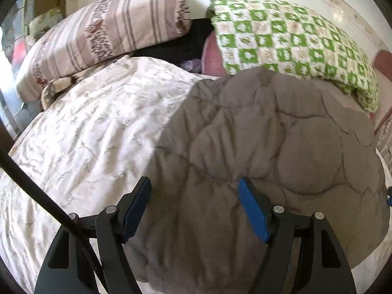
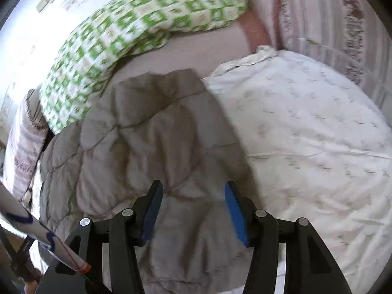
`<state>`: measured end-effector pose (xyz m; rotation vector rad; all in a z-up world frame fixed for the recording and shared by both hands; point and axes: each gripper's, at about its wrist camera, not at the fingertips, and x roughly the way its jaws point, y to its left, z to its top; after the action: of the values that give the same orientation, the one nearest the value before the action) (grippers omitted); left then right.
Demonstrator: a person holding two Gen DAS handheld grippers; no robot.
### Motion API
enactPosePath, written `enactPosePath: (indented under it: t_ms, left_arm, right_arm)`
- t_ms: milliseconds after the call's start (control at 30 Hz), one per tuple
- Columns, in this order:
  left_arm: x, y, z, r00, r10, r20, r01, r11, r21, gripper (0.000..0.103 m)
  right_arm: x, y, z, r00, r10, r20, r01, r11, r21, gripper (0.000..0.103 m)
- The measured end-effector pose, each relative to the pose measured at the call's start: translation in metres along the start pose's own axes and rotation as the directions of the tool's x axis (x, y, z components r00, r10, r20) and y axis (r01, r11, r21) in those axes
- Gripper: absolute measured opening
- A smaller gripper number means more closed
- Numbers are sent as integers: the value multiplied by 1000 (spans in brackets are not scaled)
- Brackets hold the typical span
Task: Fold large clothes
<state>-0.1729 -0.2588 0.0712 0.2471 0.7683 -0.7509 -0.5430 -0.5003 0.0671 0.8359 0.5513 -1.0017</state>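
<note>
Grey quilted garment (image 1: 257,152) lies bunched mid-bed over the white bedspread (image 1: 85,134), with left gripper (image 1: 194,210) and right gripper (image 2: 193,214) fingers released above it, apparently poised to seize edges for folding.

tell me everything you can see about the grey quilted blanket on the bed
The grey quilted blanket is thick, soft and padded-looking, stitched in curved, scale-like lines. It lies rumpled and folded over on the white patterned quilt, its far edge near the green checked blanket. It fills the space in front of both sets of tongs. The left tongs and right tongs have it between their blue pads, but whether the pads press on it cannot be told.
</note>
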Motion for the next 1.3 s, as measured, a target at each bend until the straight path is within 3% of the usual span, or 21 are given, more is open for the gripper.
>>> enactPosePath:
  t_ms: [100, 133, 267, 400, 567, 633, 700, 833, 1067, 1300]
  left_arm:
    - [13, 11, -3, 998, 32, -51, -34, 999, -32, 73]
    - [21, 15, -5, 996, 10, -83, -14, 999, -51, 73]
    - [29, 24, -6, 990, -50, -131, 36, 993, -112, 73]
    - [10, 31, 0, 993, -53, -103, 38, 989, -144, 73]
    - [-30, 38, 4, 1000, 6, -18, -8, 994, -113, 73]
    - [-47, 41, 2, 1000, 5, 2, -5, 995, -101, 73]
    - [-64, 46, -5, 1000, 14, 13, -13, 996, -92, 73]
    - [-83, 64, -22, 1000, 26, 1, -25, 993, -111, 73]
    - [-41, 71, -47, 989, -88, -117, 66, 982, -176, 73]
    - [1, 78, -48, 951, -220, -218, 152, 945, -289, 79]
  right_arm:
    - [17, -11, -2, 997, -61, -54, 62, 998, 16, 57]
    - [23, -19, -5, 995, -60, -77, 62, 998, 27, 58]
    - [39, -45, -9, 989, 48, -143, -27, 989, 146, 63]
    - [7, -47, -4, 996, 48, -76, -34, 985, 170, 64]
    - [-42, -31, -9, 997, 76, 17, -77, 991, 112, 62]
    - [-54, -20, -15, 991, 133, 12, -134, 987, 86, 55]
    - [-66, -11, -22, 983, 184, -1, -184, 980, 72, 55]
    - [-72, -7, -47, 986, 169, -6, -169, 985, 37, 55]
    - [-19, -21, -62, 982, 139, -129, -126, 987, 99, 55]
    - [-11, -17, -59, 980, 136, -144, -127, 990, 69, 58]
